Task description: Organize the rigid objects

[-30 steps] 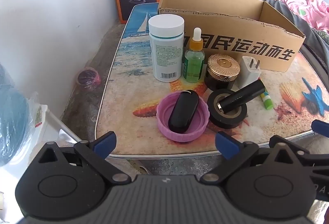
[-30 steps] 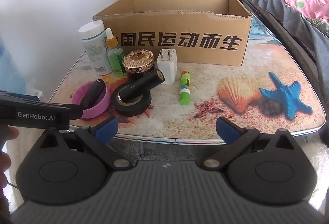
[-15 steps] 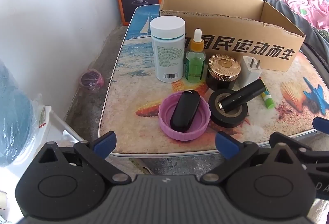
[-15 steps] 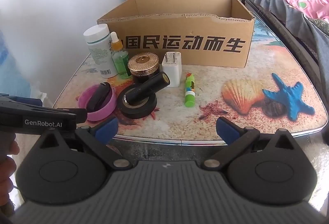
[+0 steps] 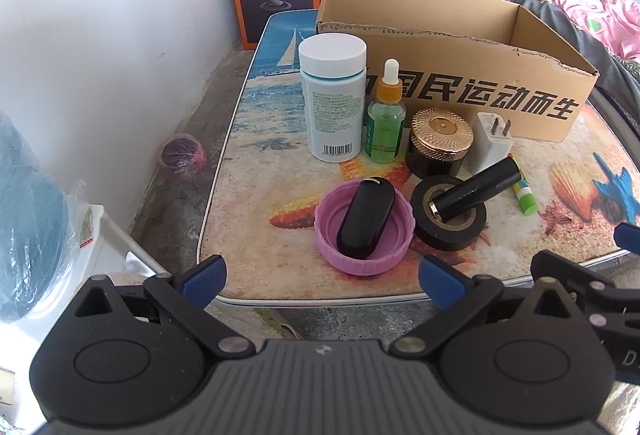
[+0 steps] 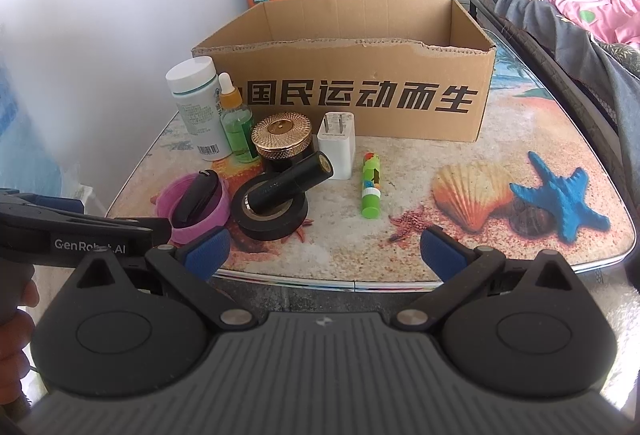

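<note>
Blue jaws on the left gripper (image 5: pixel 320 277) and right gripper (image 6: pixel 323 249) are wide apart and hold nothing. Just past them on the surface (image 6: pixel 480 255) sit a pink lid (image 5: pixel 362 227), tape (image 5: pixel 450 219) and bottles (image 5: pixel 334 97), beside the box (image 6: pixel 360 75)

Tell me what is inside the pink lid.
A black oval case lies in the pink lid, one end propped on the rim. The lid floor beneath the case is hidden.
</note>
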### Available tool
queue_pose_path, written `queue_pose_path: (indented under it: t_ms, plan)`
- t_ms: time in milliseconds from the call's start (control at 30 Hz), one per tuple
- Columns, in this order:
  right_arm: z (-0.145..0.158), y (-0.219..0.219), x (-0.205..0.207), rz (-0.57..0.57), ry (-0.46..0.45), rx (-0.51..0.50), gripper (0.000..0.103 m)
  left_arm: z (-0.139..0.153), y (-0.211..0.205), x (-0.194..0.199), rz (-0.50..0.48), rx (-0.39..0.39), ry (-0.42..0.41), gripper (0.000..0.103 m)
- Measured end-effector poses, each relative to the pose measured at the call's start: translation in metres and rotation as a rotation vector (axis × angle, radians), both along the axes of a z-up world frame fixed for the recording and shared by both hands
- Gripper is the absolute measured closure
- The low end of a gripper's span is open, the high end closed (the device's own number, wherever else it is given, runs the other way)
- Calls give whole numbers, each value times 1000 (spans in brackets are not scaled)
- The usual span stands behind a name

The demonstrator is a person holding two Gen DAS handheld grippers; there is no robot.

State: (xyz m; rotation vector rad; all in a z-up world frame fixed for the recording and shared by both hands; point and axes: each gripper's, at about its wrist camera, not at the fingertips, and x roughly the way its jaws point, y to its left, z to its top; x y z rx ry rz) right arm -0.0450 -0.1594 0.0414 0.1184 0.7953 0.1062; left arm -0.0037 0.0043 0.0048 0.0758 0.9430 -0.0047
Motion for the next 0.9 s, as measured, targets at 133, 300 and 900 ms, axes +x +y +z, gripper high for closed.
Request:
queue_pose_path:
  t_ms: [133,300,900]
  plan:
    - [0,0,0,2,-1,1,1,0,0,0,5,3,-1,0]
    - [0,2,1,5,-2,-1,1,1,0,0,10,8,-2,0]
    - [0,2,2,1,-9,6,1,1,3,-1,18,15,-2,0]
